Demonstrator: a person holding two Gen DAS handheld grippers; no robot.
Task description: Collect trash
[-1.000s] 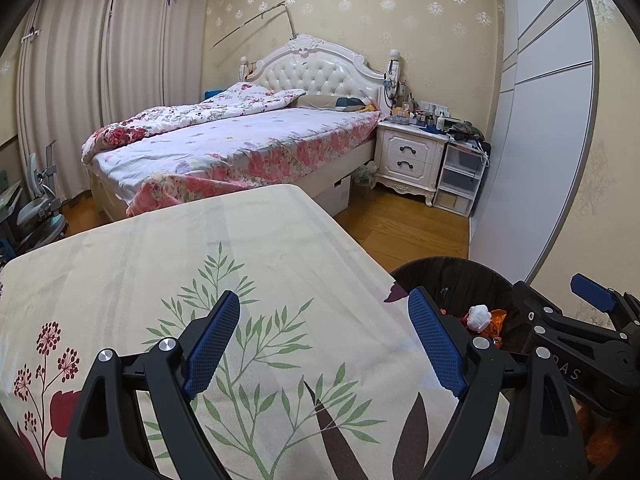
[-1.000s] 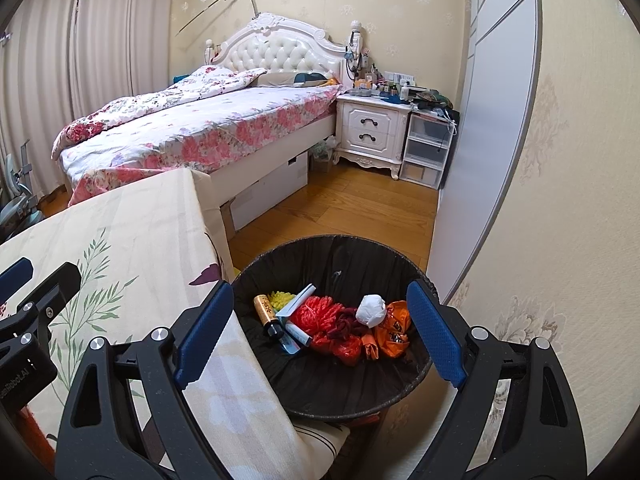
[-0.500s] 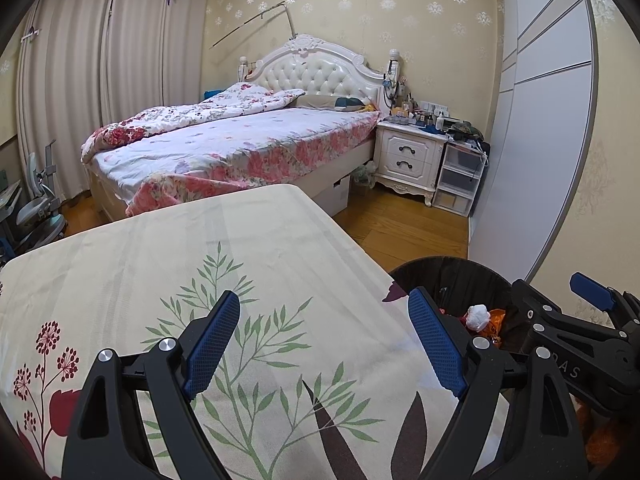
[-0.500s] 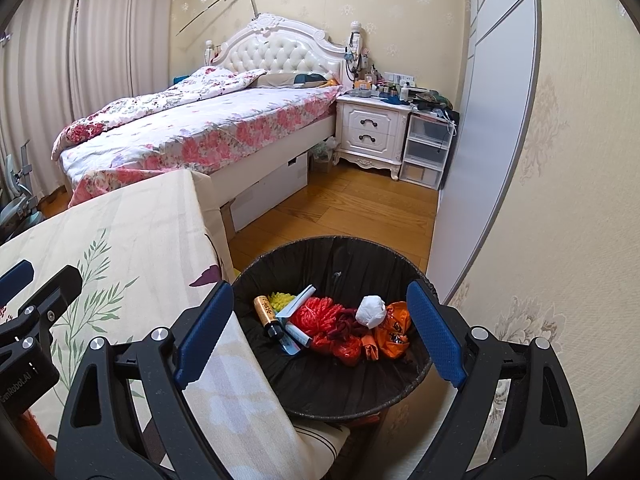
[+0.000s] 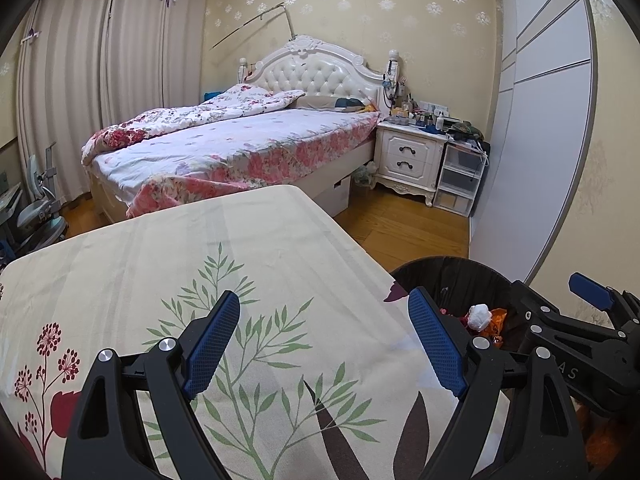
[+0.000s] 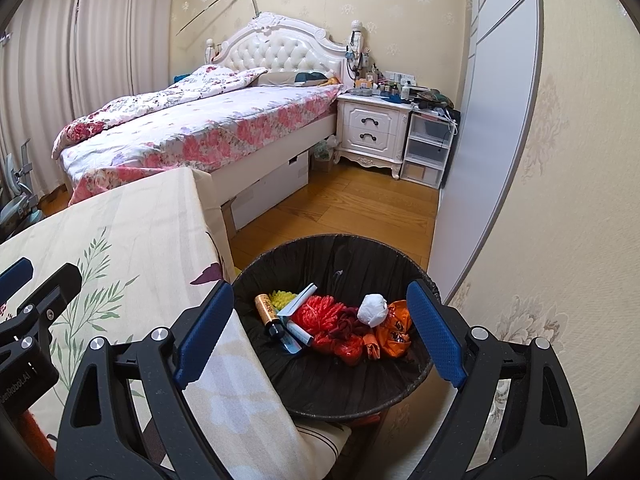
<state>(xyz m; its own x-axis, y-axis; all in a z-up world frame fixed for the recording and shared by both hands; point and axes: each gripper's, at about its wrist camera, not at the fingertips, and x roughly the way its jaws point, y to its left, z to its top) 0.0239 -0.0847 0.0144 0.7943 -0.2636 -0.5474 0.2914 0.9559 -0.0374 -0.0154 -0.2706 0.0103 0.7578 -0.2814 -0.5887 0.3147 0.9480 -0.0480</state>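
A round bin with a black liner [image 6: 348, 384] stands beside the table's right edge and holds trash: a white crumpled wad [image 6: 373, 309], red netting [image 6: 320, 313], an orange wrapper [image 6: 394, 330], a gold battery [image 6: 267, 311], a yellow scrap [image 6: 282, 299]. My right gripper [image 6: 320, 332] hovers open above the bin, nothing between its blue pads. My left gripper [image 5: 325, 340] is open over the leaf-patterned tablecloth [image 5: 168, 264], empty. In the left wrist view the bin [image 5: 452, 276] shows at right, partly behind the right gripper's black frame [image 5: 576, 340].
A bed with a floral cover [image 6: 208, 124] fills the middle of the room. A white nightstand [image 6: 372, 128] and clear drawers [image 6: 428, 152] stand by a grey wardrobe [image 6: 492, 120]. Wooden floor [image 6: 352, 208] lies between bed and bin. Curtains [image 5: 100, 80] hang at left.
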